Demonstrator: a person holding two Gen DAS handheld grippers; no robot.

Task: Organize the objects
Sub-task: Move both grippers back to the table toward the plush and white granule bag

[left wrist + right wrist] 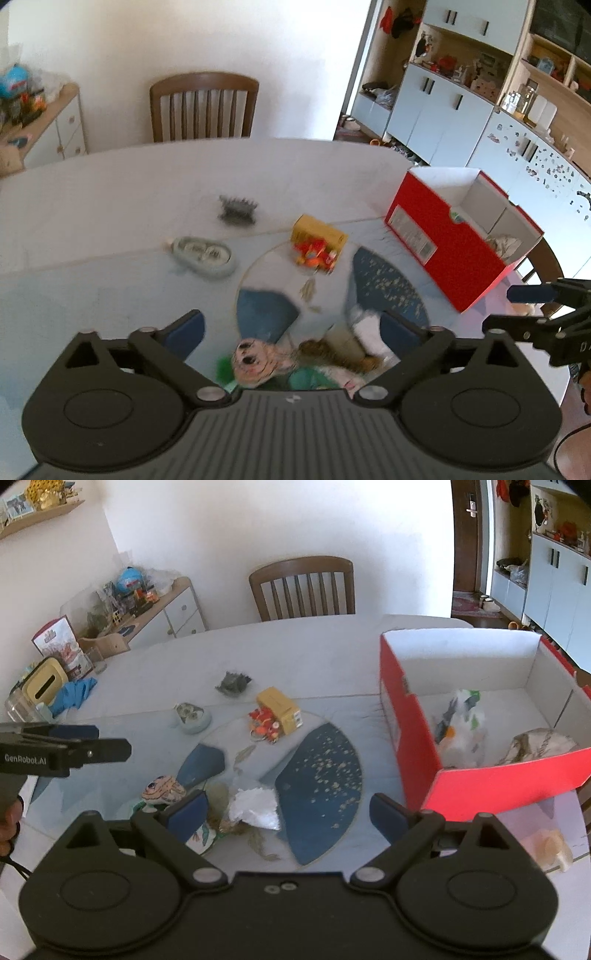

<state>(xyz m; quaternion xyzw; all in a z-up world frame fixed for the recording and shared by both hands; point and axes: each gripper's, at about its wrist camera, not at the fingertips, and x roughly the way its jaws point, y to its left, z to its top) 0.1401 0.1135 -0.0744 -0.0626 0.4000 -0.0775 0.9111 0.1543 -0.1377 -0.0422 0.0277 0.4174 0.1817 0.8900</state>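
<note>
Fingers of the left gripper (pixel 291 332) stand spread wide with nothing between the blue pads, and a plush turtle (pixel 255 360) with big dark eyes lies on the table (pixel 110 184) just below the gap, nearer the left pad. The right gripper (pixel 288 812) is likewise spread and empty; a crumpled white wrapper (pixel 255 806) lies between its pads, on a round blue-and-gold patterned mat (pixel 321 771). Farther back sit a yellow carton (pixel 279 709) touching a red-orange toy (pixel 264 723), a pale oval case (pixel 192 718) and a spiky grey figure (pixel 232 683). A red cardboard box (pixel 413 738), white inside, stands open at the right, holding a white soft toy (pixel 463 731) and a marbled pouch (pixel 535 746). "GenRobot.AI" is printed on the left gripper's side.
</note>
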